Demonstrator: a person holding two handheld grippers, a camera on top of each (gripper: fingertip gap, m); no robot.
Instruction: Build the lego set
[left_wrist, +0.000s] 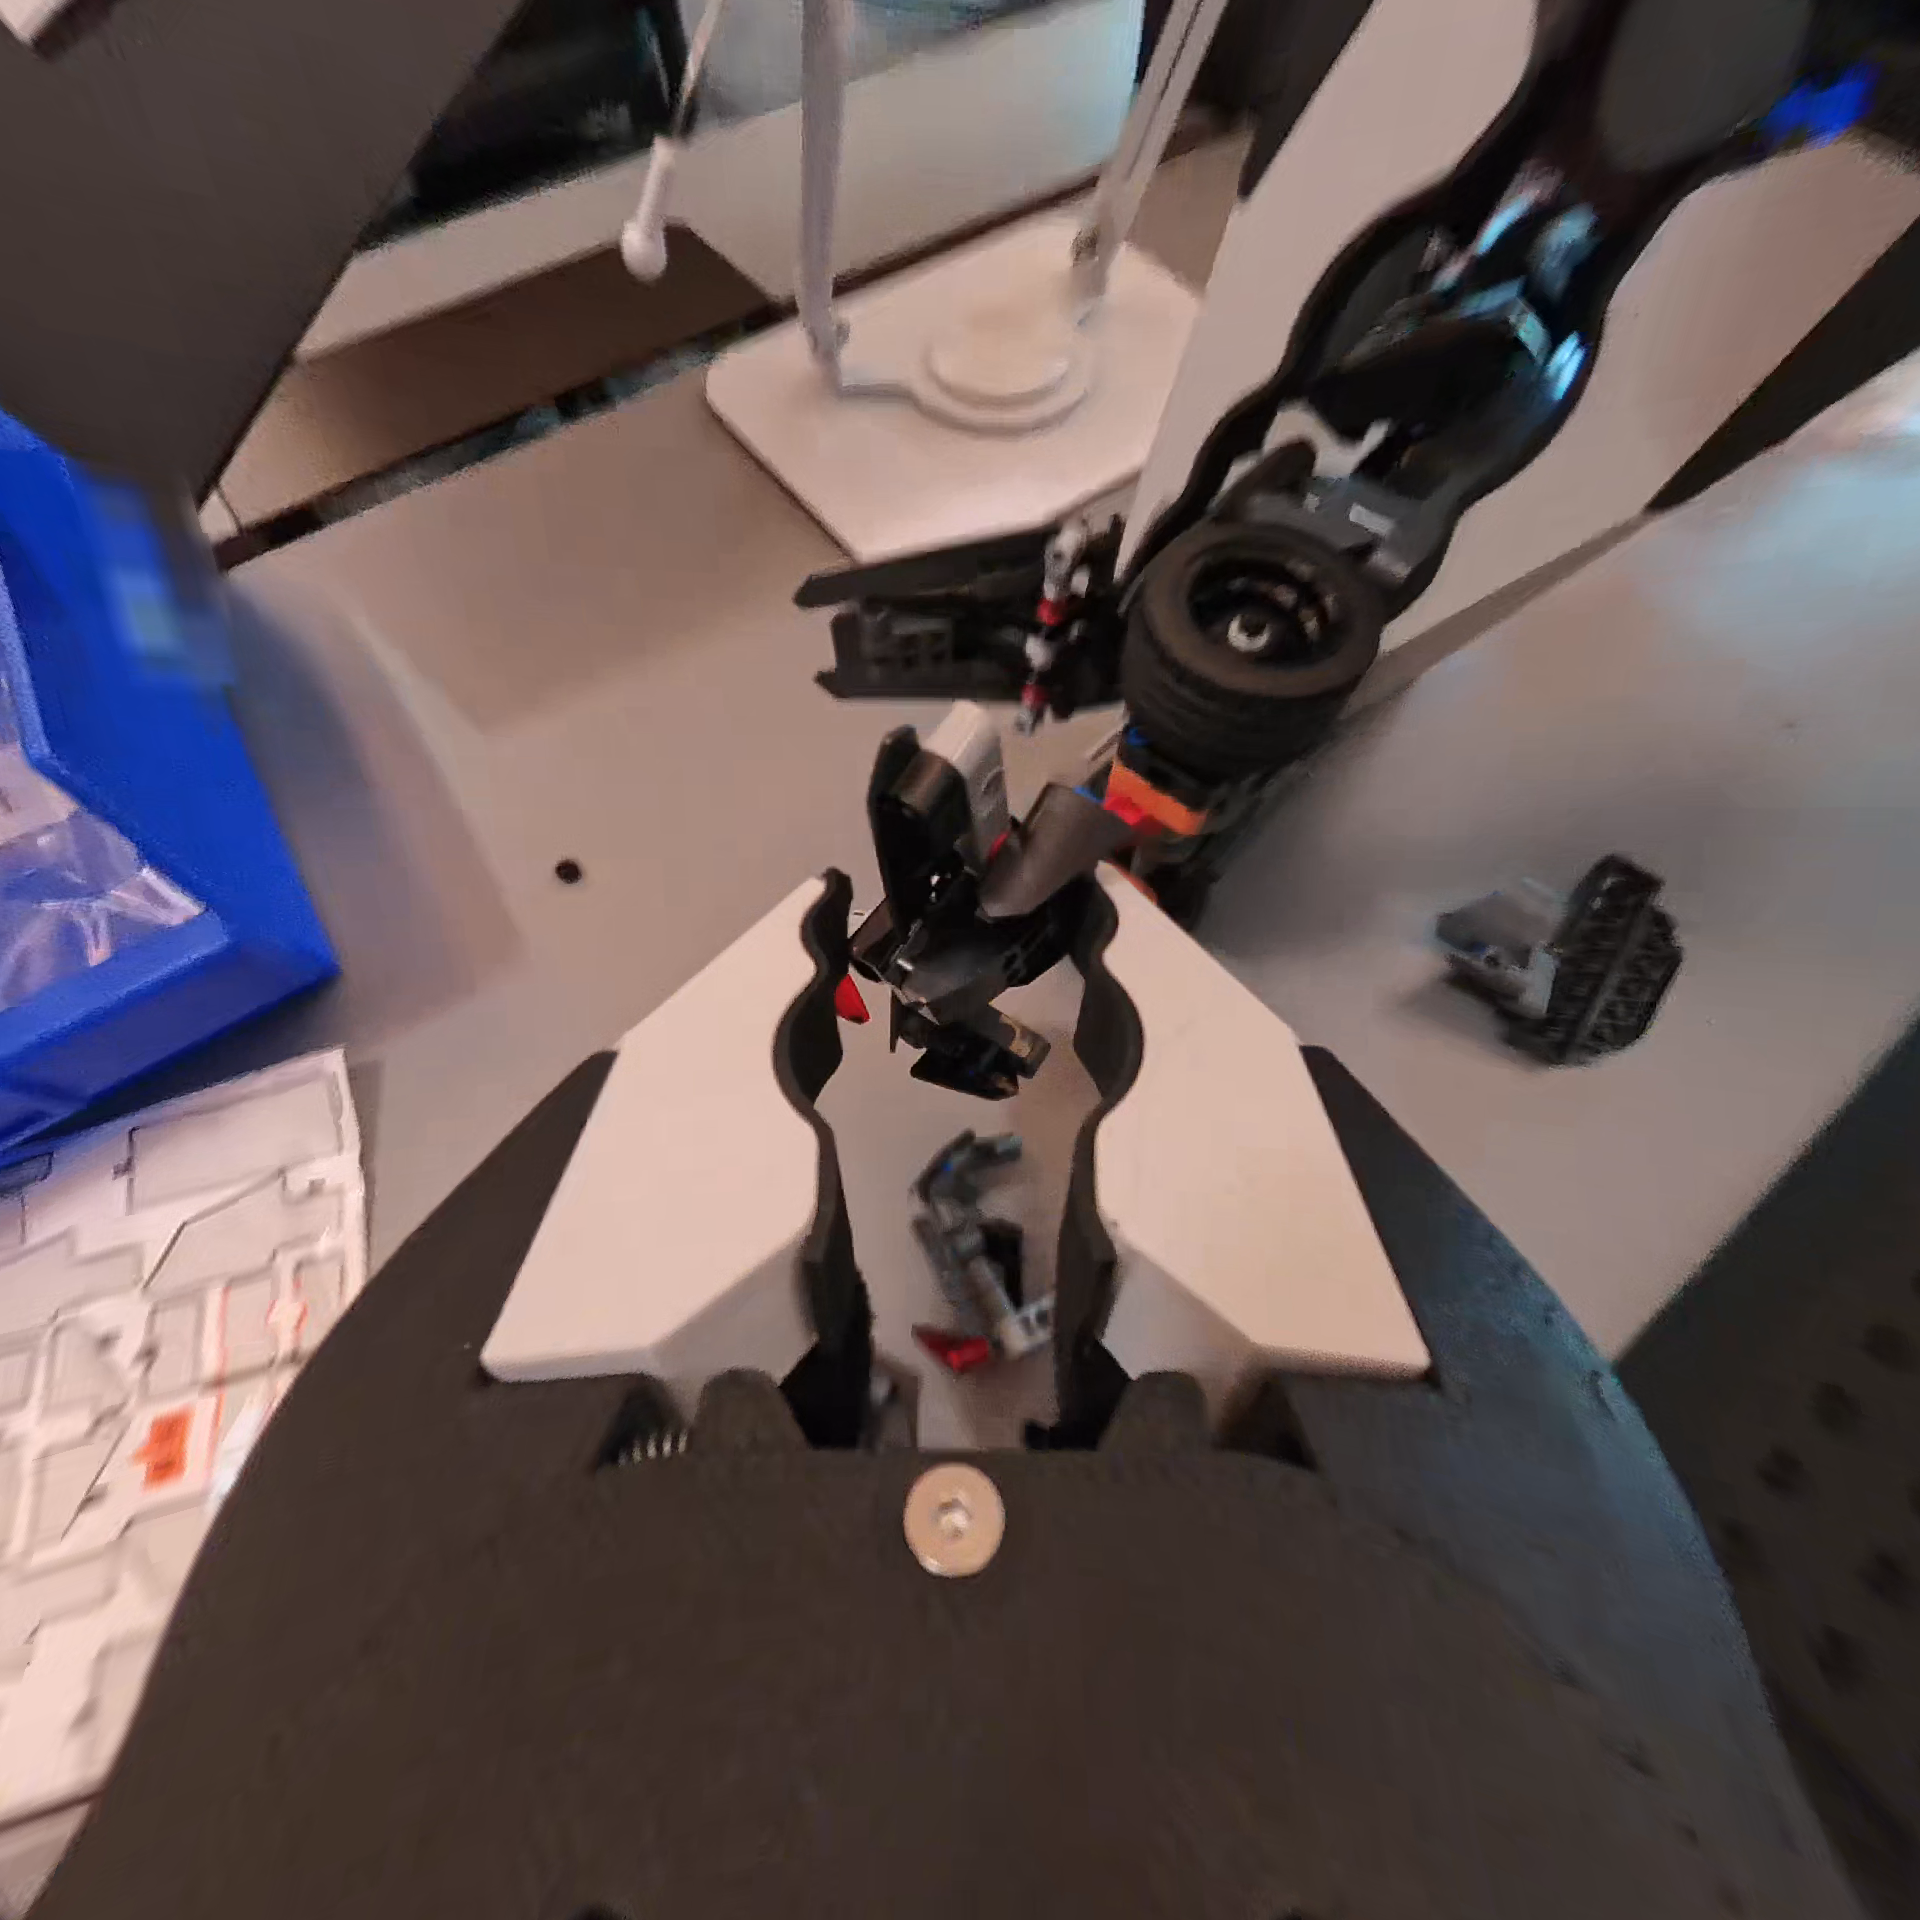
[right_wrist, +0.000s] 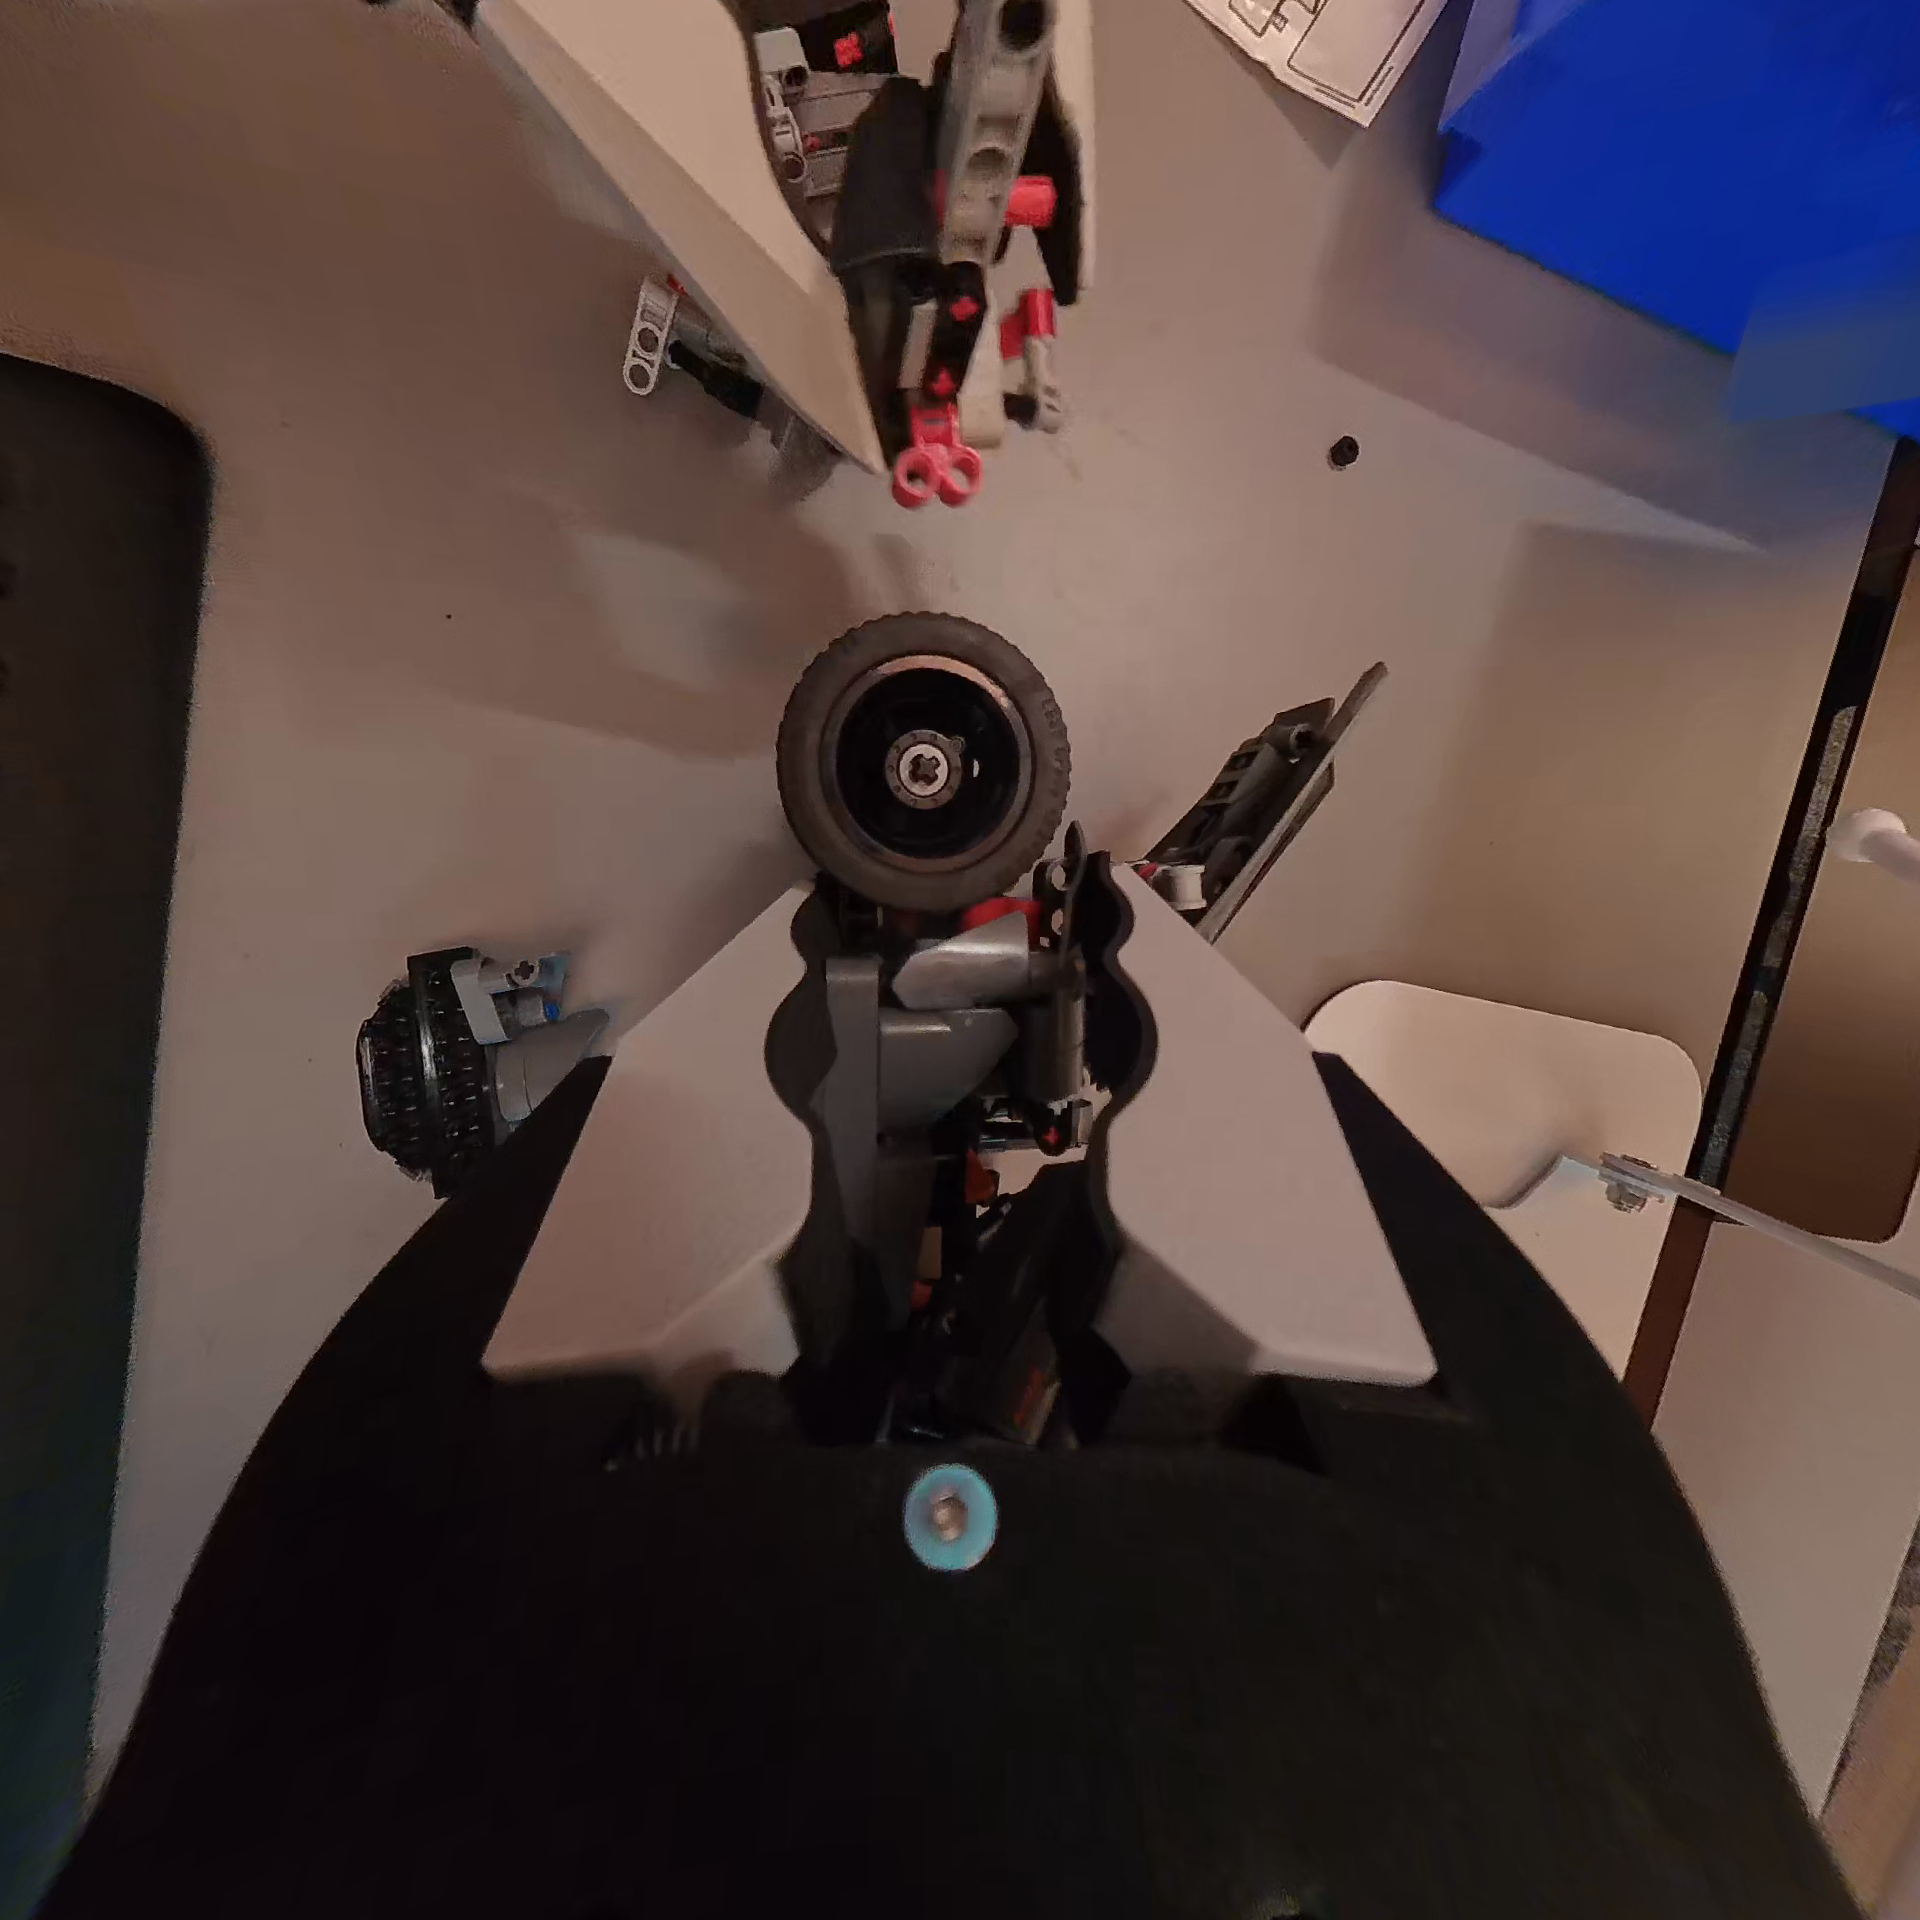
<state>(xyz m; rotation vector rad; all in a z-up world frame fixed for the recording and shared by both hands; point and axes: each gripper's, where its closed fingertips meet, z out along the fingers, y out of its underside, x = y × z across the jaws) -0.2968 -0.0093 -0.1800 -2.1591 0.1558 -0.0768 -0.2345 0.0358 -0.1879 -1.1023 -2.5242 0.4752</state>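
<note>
My right gripper (right_wrist: 961, 904) is shut on the grey and black lego car body (right_wrist: 935, 1049). The car's black wheel (right_wrist: 923, 764) sticks out past the fingertips. In the left wrist view the car (left_wrist: 1382, 416) hangs at the upper right between the right gripper's fingers (left_wrist: 1210, 312), with its wheel (left_wrist: 1242, 634) and a black wing (left_wrist: 935, 634) toward me. My left gripper (left_wrist: 966, 904) is shut on a black and grey sub-assembly (left_wrist: 935, 914) with red bits, which touches the car's lower end. The right wrist view shows this sub-assembly (right_wrist: 966, 208) at the top.
On the grey table lie a small grey and black part (left_wrist: 977, 1247), a black gear-like sub-assembly (left_wrist: 1569, 966) that also shows in the right wrist view (right_wrist: 447, 1060), and a small white beam (right_wrist: 651, 338). A blue box (left_wrist: 135, 779) and a printed sheet (left_wrist: 156, 1299) lie left. A white stand base (left_wrist: 935, 405) is behind. The right tips stand about 6 cm off the black wing (left_wrist: 935, 634). Look for it in the right wrist view (right_wrist: 1235, 789) too.
</note>
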